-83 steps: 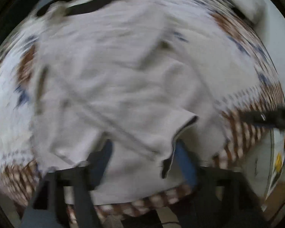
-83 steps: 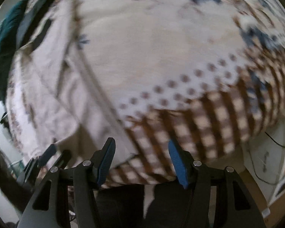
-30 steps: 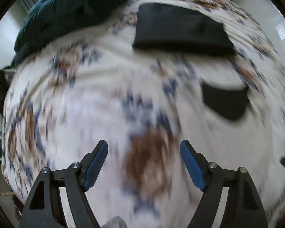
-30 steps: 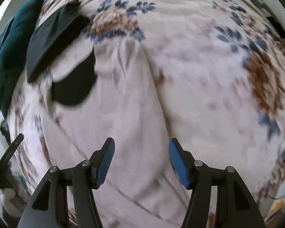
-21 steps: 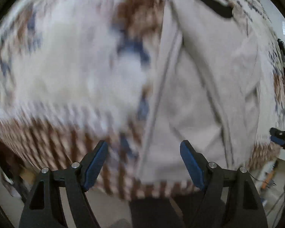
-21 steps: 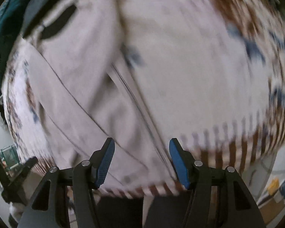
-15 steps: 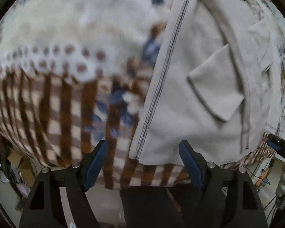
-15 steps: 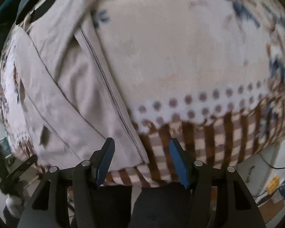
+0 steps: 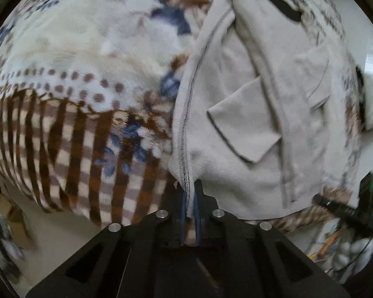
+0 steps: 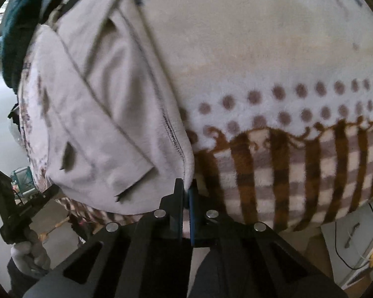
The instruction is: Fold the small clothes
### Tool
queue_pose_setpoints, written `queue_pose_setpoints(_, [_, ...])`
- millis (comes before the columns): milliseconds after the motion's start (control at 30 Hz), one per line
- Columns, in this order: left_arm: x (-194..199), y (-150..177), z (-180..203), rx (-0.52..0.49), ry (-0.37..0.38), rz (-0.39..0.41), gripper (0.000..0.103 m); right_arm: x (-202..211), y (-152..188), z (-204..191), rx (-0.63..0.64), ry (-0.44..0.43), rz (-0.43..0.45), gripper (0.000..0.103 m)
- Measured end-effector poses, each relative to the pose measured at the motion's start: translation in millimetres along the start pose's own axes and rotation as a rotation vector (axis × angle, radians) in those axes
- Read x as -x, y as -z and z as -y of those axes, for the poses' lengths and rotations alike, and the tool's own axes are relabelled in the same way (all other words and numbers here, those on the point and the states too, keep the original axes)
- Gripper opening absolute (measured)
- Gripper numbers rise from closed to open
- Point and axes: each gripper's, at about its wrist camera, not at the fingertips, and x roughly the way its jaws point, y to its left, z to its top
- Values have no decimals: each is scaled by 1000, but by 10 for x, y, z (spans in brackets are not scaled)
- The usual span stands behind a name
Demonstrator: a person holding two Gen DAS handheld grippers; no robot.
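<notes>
Your left gripper (image 9: pixel 189 198) is clenched on the near left corner of the beige fleece garment (image 9: pixel 248 104), its blue pads pressed together over the dark overlock seam (image 9: pixel 184 134) that runs up that edge. To the left of the seam you see the plush blanket (image 9: pixel 74 87) covering the bed, cream with blue and brown flowers, a band of brown dots, and brown checks where it drops over the near side. The garment lies spread on the blanket near its front edge, with a square patch pocket (image 9: pixel 243 126) facing up. Farther right in the left wrist view, your other tool (image 9: pixel 345 208) shows at the garment's far corner. In the right wrist view, the left tool (image 10: pixel 17 213) appears at the lower left in a gloved hand (image 10: pixel 29 253). A teal cushion (image 10: pixel 15 29) sits at the upper left beyond the garment (image 10: pixel 99 104). Your right gripper (image 10: pixel 186 196) is likewise clamped on the garment's near right corner, pads nearly touching around the seamed edge. Right of it the dotted and checked blanket (image 10: pixel 286 124) hangs over the bed edge.
</notes>
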Motion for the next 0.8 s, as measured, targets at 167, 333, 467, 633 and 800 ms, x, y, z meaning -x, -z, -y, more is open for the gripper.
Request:
queue_pose_setpoints(167, [386, -158, 5, 89, 94, 42, 1, 462, -39, -196, 19, -59, 54, 3])
queue_pose_setpoints(333, [590, -680, 144, 98, 151, 113, 1, 913, -502, -450, 34, -123, 122, 3])
queue_pose_setpoints(467, [611, -1213, 247, 81, 160, 173, 1, 1028, -1079, -708, 50, -103, 192, 3])
queue_pose_setpoints(633, [378, -2042, 276, 93, 180, 189, 5, 925, -1944, -877, 15, -112, 227, 4])
queue_pose_setpoints(800, [235, -2333, -16, 212, 300, 162, 32, 908, -2398, -894, -12, -116, 239, 48])
